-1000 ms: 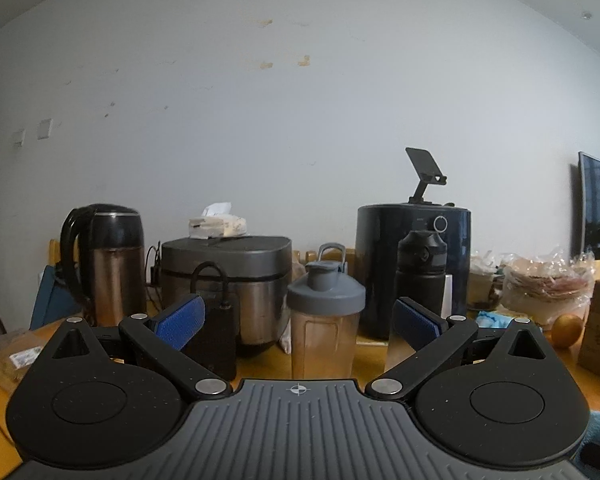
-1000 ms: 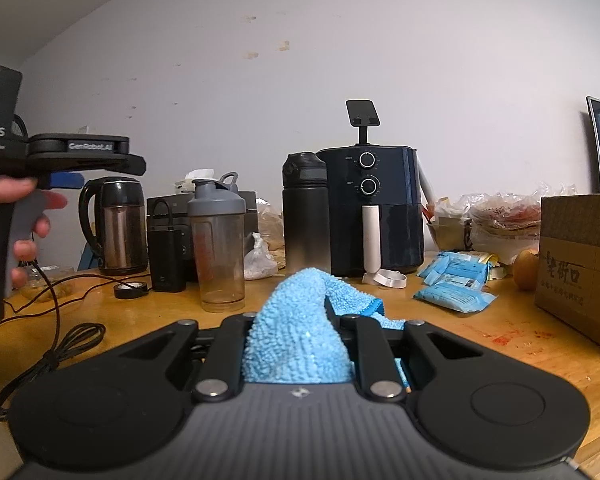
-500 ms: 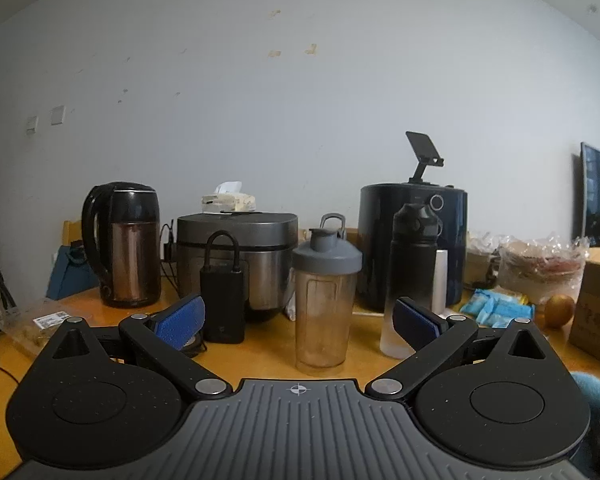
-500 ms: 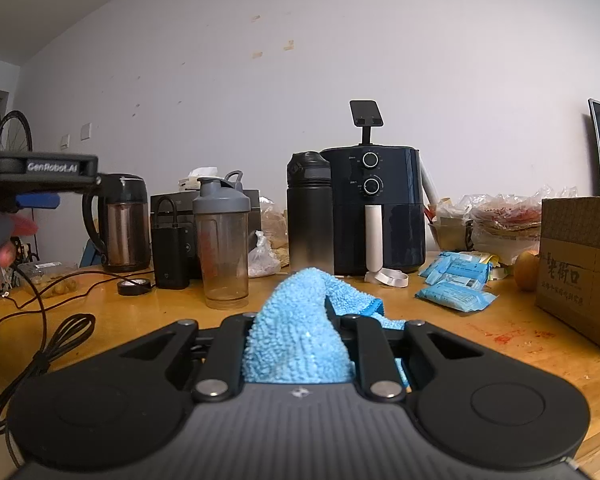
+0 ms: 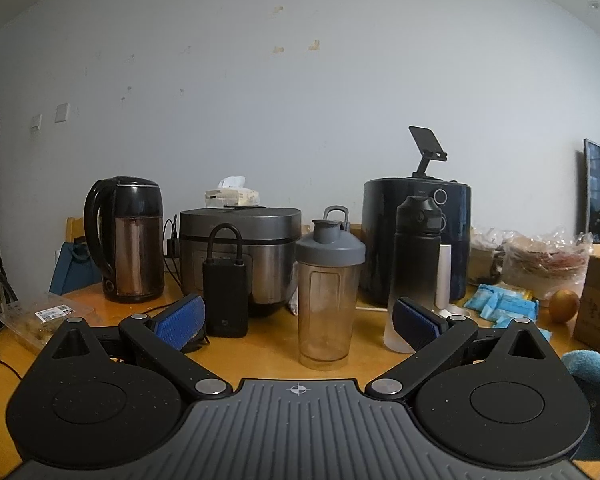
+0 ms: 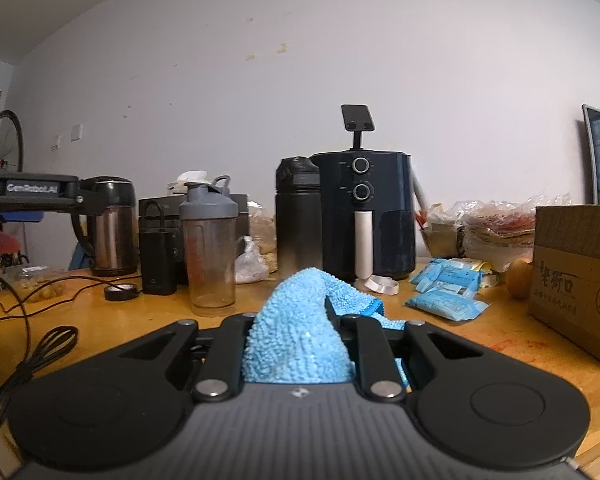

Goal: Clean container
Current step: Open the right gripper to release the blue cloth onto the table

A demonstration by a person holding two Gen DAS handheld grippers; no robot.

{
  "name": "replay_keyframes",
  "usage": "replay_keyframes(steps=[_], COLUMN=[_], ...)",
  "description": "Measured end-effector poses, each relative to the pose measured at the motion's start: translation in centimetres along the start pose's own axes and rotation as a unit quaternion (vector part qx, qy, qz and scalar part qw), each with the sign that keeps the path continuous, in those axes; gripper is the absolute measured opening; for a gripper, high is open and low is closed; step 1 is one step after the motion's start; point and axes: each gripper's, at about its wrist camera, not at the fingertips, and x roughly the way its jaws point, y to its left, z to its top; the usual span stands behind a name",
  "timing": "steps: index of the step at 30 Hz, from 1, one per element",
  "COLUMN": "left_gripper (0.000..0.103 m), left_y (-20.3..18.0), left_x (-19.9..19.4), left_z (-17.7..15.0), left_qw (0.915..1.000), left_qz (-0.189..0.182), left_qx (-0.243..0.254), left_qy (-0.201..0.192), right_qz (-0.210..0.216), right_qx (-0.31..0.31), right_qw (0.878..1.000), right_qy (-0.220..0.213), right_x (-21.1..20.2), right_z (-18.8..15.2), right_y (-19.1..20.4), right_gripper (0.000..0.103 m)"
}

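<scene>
The approach is in hand — nothing is wiped yet. The left tongs (image 5: 298, 320) stand wide open and empty, aimed at the lidded shaker bottle (image 5: 329, 292) upright on the counter (image 5: 260, 350), just ahead. The right tongs (image 6: 298, 332) have just been opening, the blue cloth (image 6: 300, 332) bunched between them, apparently loosely held. Next: probably close on the shaker. One shaker, one dark flask (image 5: 414, 264), one kettle (image 5: 130, 240).
</scene>
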Motion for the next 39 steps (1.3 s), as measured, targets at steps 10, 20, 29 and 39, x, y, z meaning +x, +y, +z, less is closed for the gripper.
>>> replay_keyframes(steps=[10, 20, 29, 39], left_gripper=[0.103, 0.103, 0.103, 0.103], left_y=[0.1, 0.2, 0.1, -0.5], left_x=[0.3, 0.5, 1.0, 1.6], left_z=[-0.3, -0.5, -1.3, -2.3], left_qw=[0.9998, 0.9996, 0.9986, 0.995], left_qz=[0.0, 0.001, 0.0, 0.021], left_qx=[-0.016, -0.026, -0.02, -0.009], left_qy=[0.011, 0.014, 0.048, 0.097], right_qz=[-0.038, -0.038, -0.033, -0.016], right_qx=[-0.003, -0.008, -0.012, -0.01], right_qw=[0.999, 0.999, 0.999, 0.999], right_qy=[-0.019, -0.016, 0.0, 0.035], right_x=[1.6, 1.0, 0.1, -0.1], right_z=[-0.4, -0.5, -0.3, 0.1], right_y=[0.1, 0.1, 0.5, 1.0], right_gripper=[0.103, 0.103, 0.103, 0.103])
